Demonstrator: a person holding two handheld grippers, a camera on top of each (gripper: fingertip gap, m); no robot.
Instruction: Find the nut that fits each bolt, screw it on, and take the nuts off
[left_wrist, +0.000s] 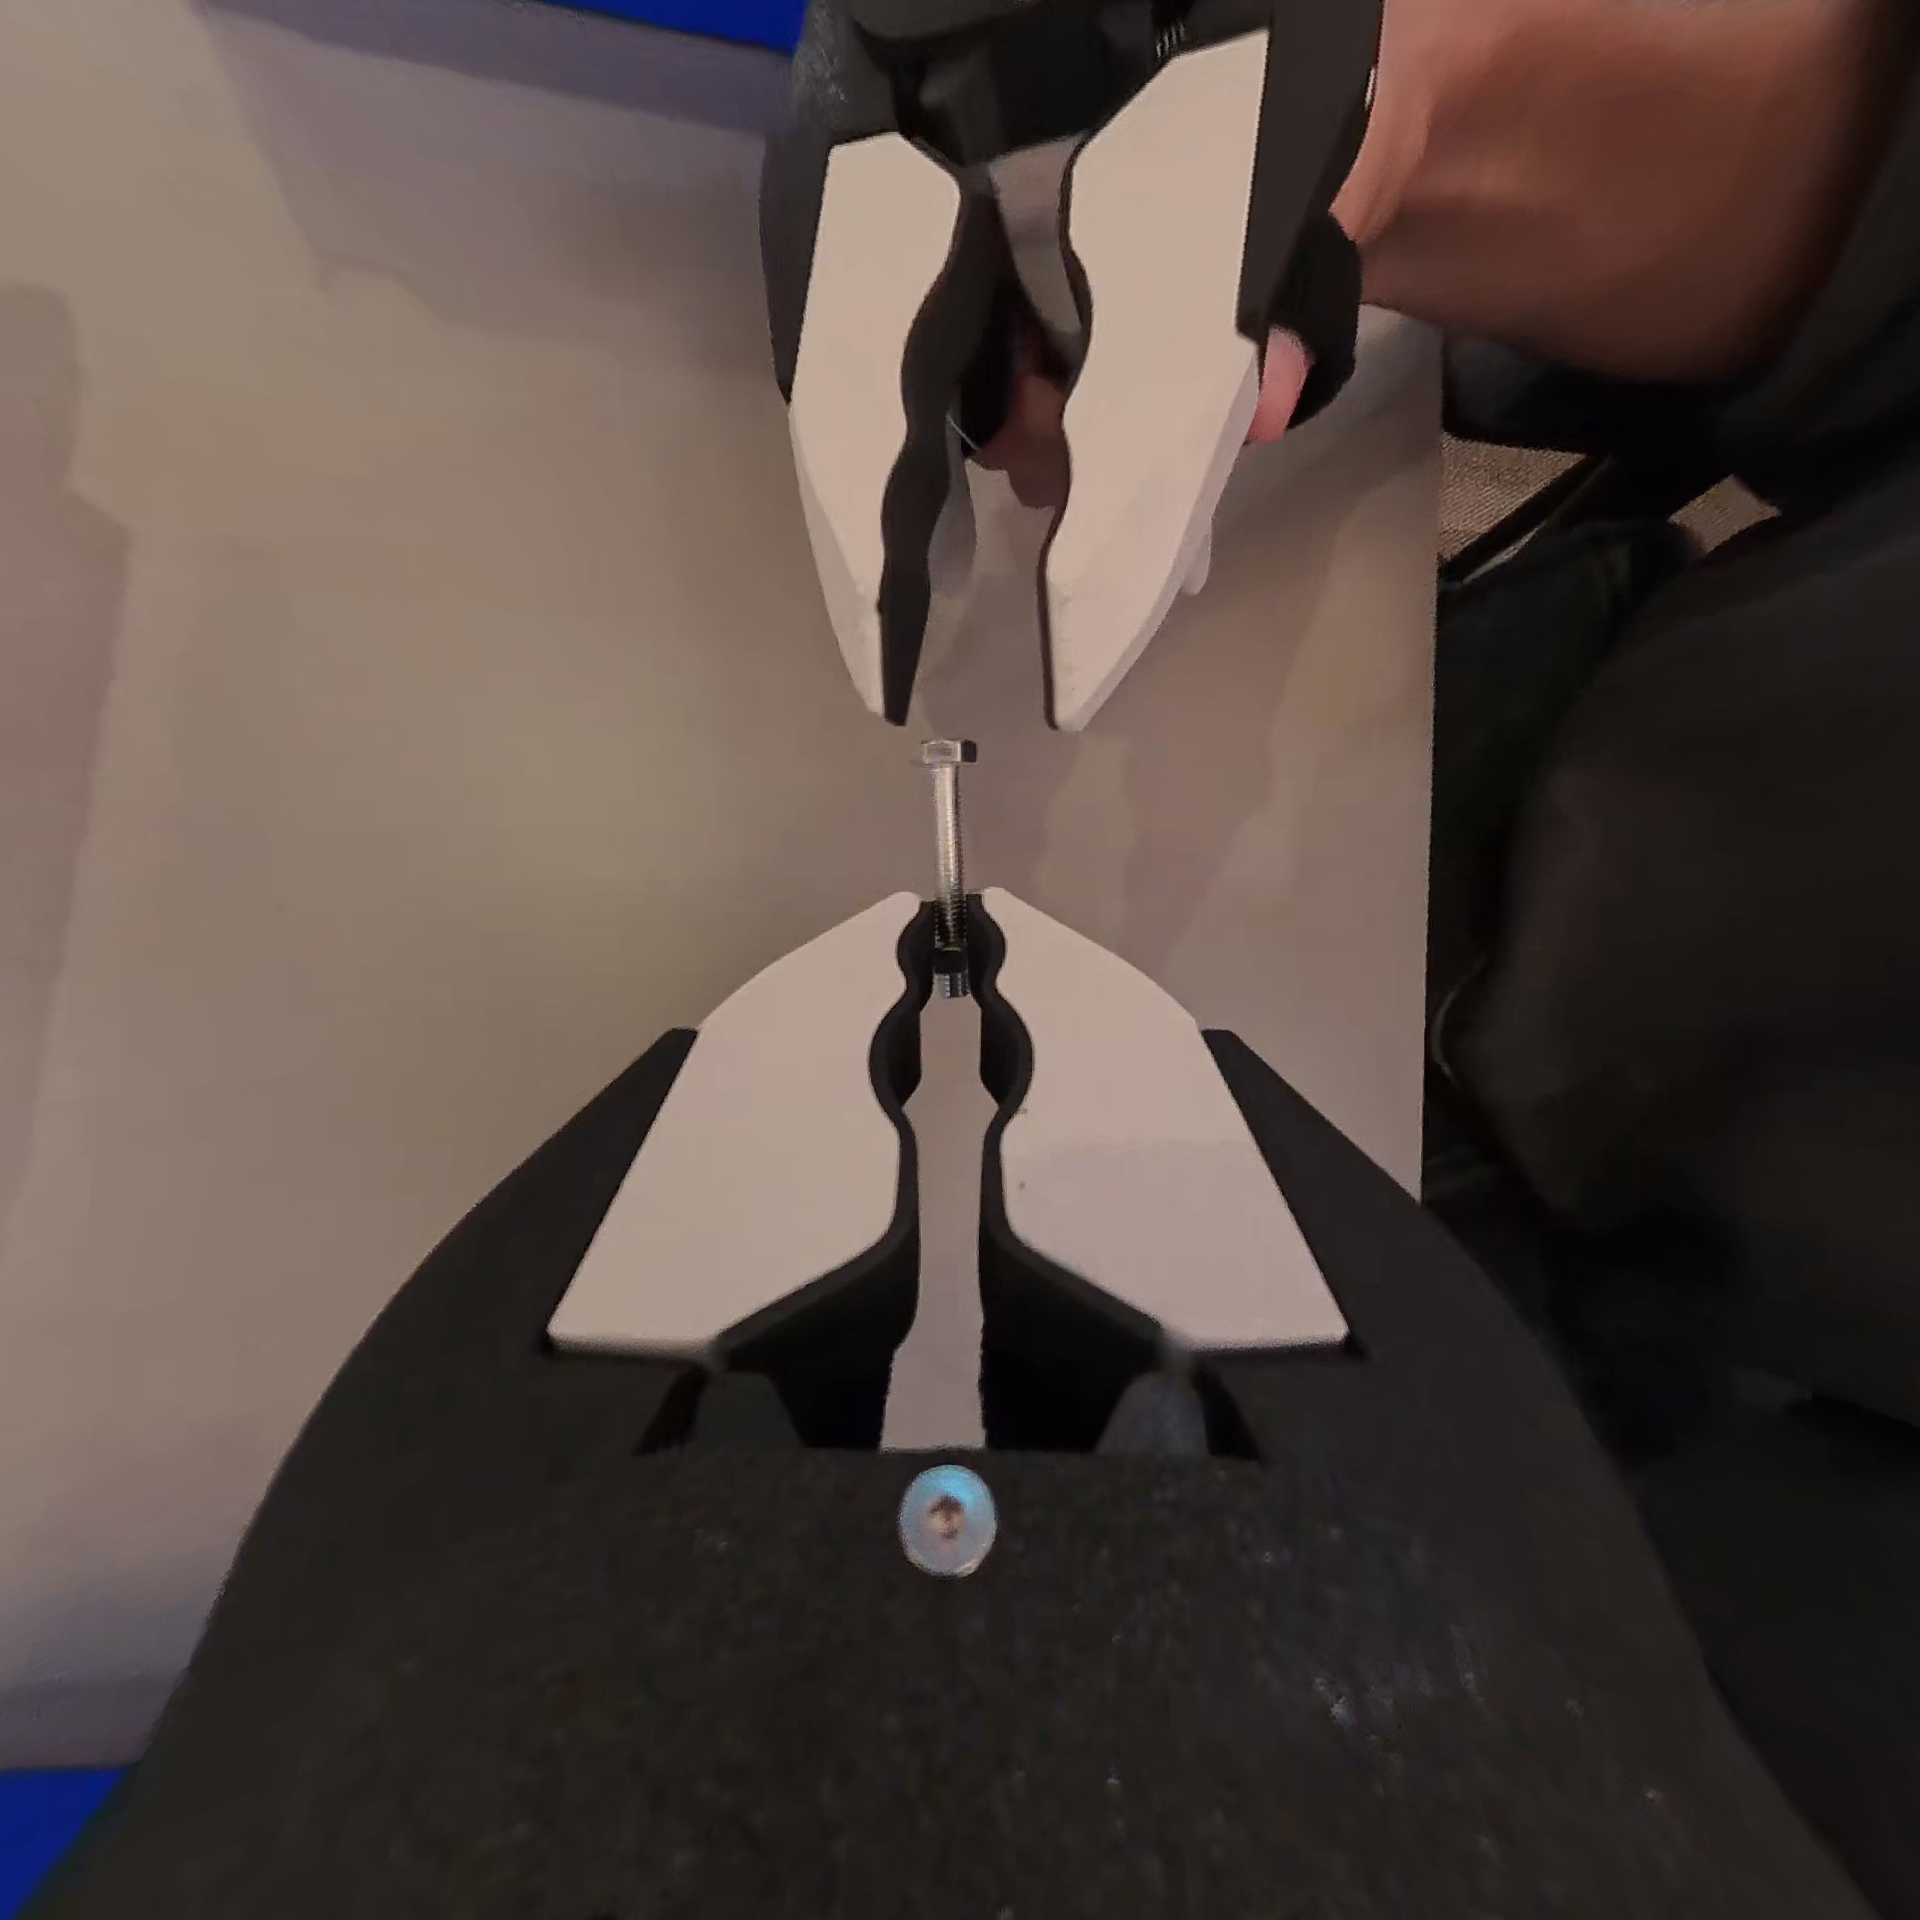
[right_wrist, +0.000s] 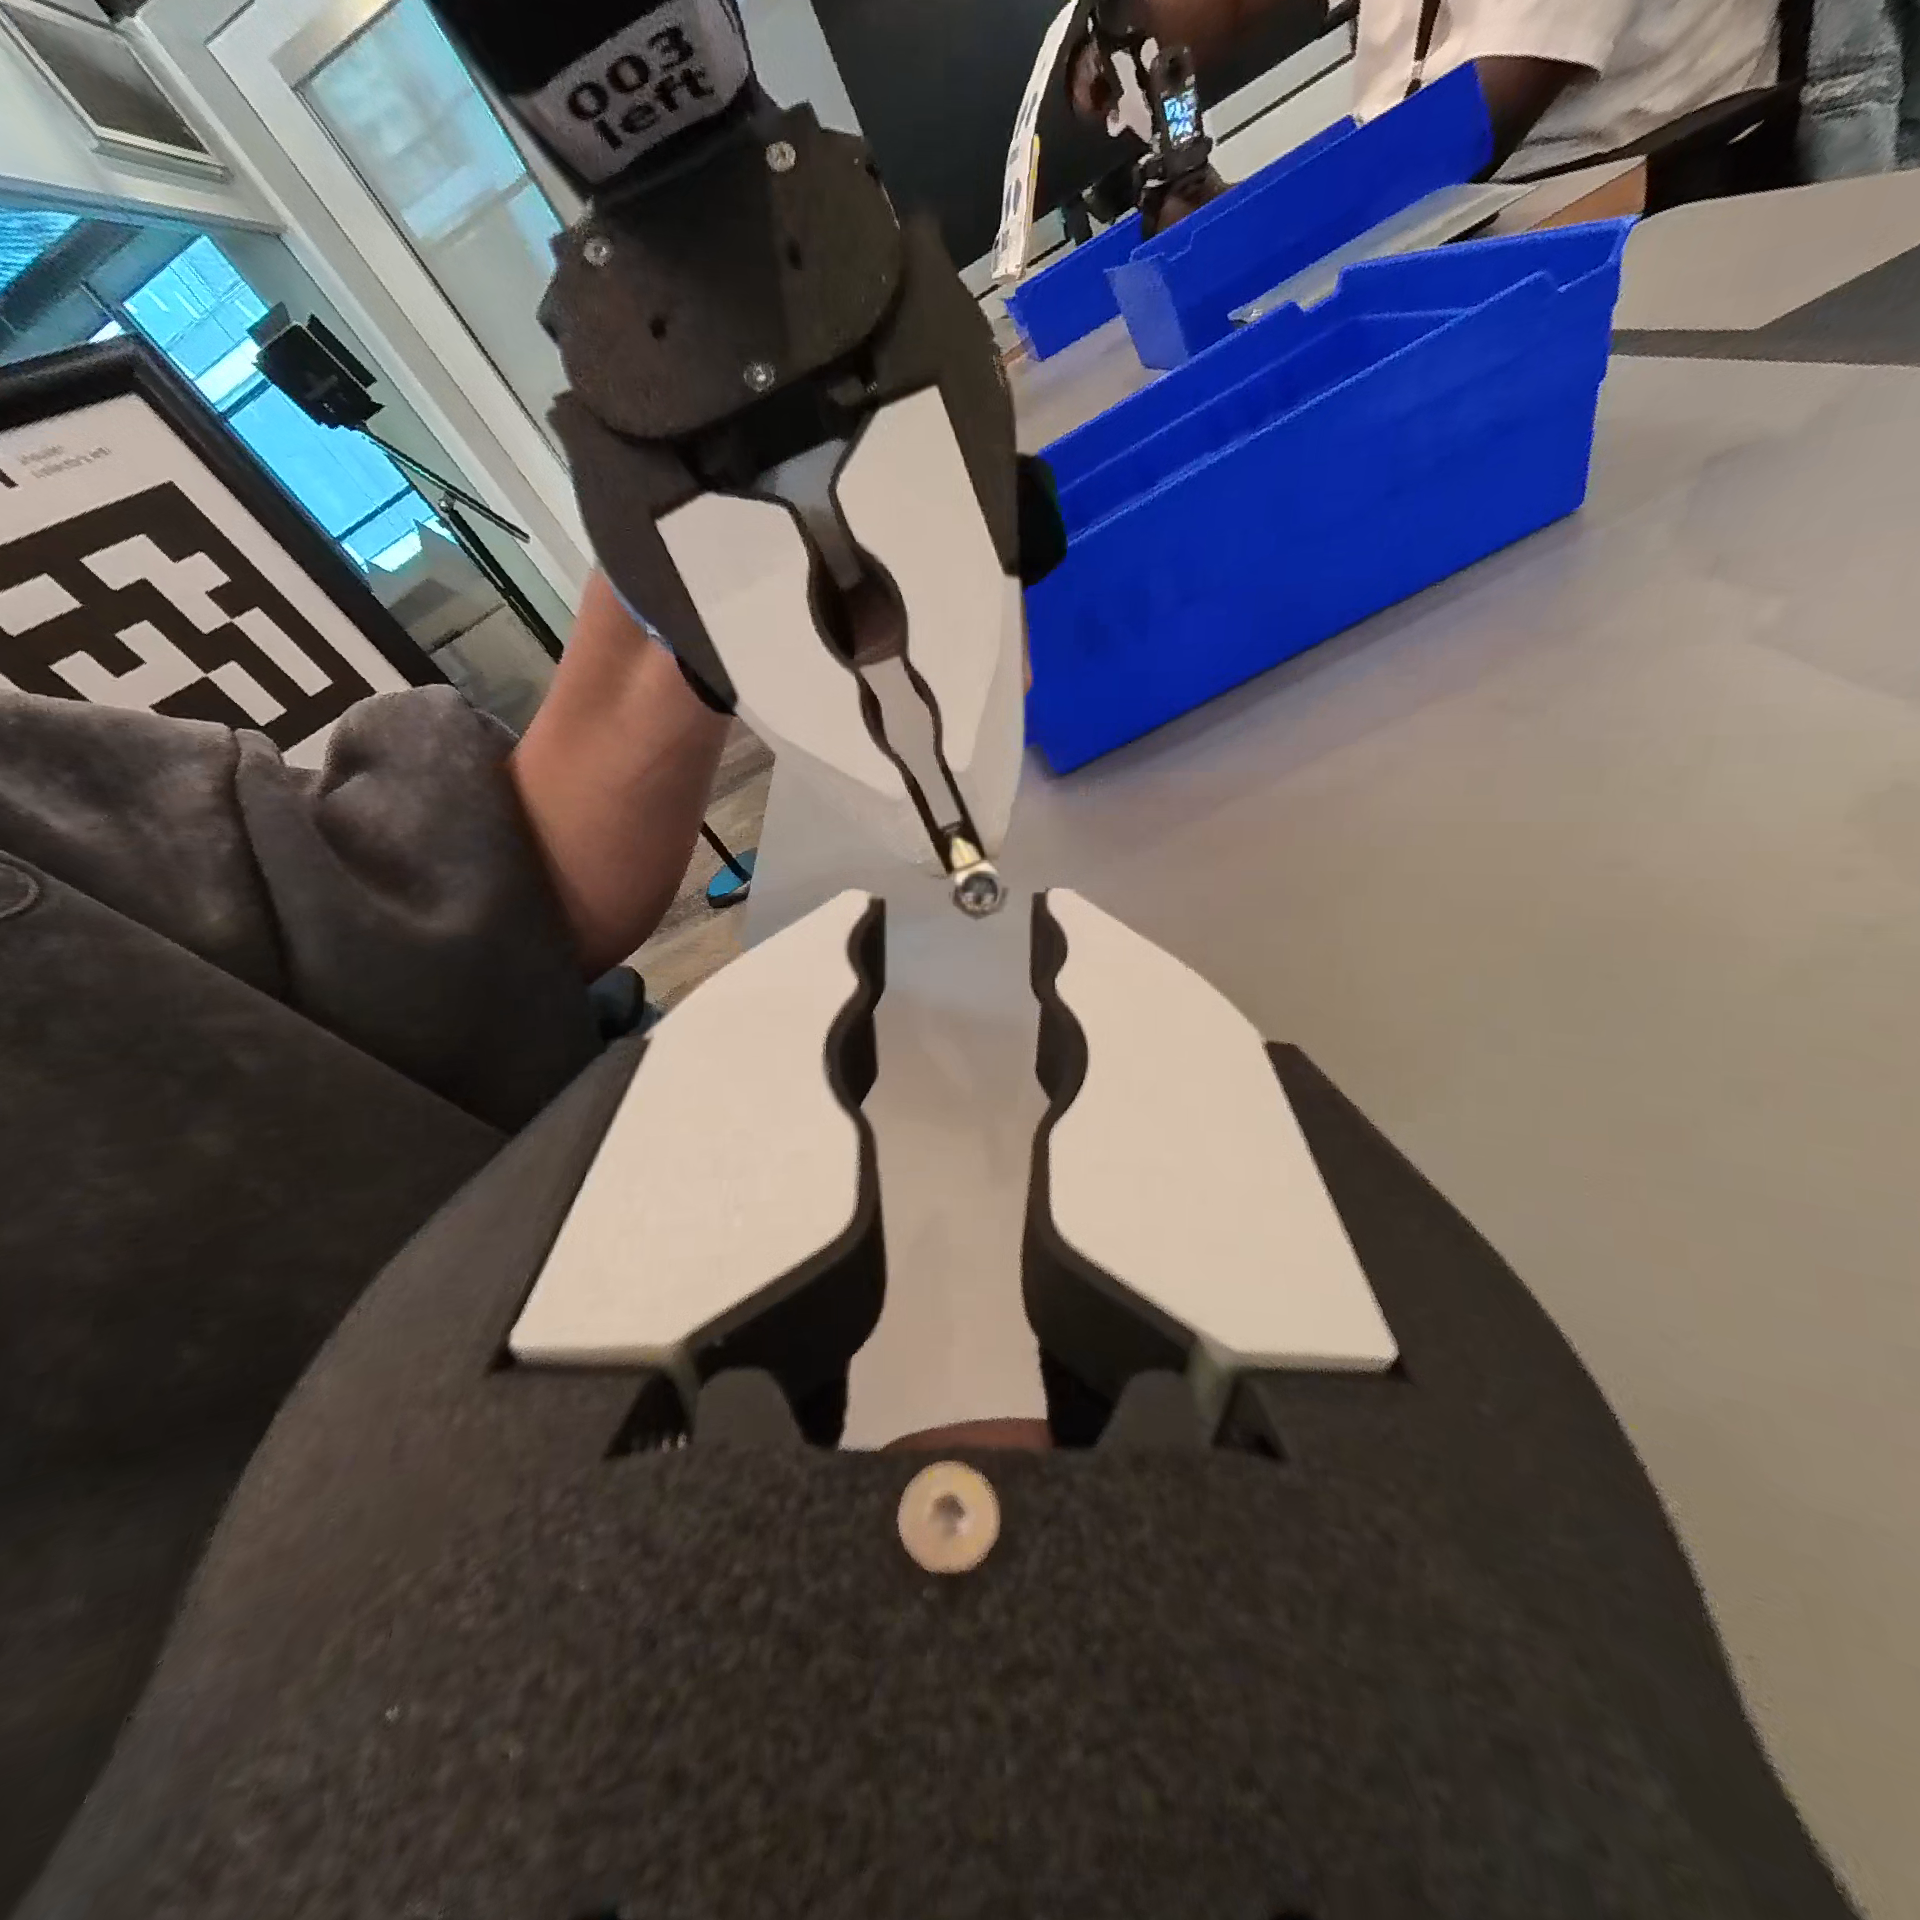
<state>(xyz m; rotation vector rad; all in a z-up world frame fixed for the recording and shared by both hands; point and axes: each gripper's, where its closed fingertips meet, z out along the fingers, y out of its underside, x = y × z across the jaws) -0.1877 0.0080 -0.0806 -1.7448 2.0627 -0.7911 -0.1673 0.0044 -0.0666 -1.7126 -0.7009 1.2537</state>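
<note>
The left tool (left_wrist: 951, 899) is clenched on the threaded end of a bolt (left_wrist: 948, 821), a dark nut (left_wrist: 950, 964) between its tips, presenting the head at twelve o'clock. The right tool (left_wrist: 971, 722), released, hovers just beside the head, probably ready to turn it above the table (right_wrist: 1558, 935).

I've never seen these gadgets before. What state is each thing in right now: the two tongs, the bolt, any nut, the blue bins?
Left tongs: shut on the bolt's threaded end.
Right tongs: open, empty, tips just short of the bolt head.
Bolt: held in the air, head toward the right tongs.
Nut: on the bolt's thread, between the left tongs.
Blue bins: on the table, contents hidden.
</note>
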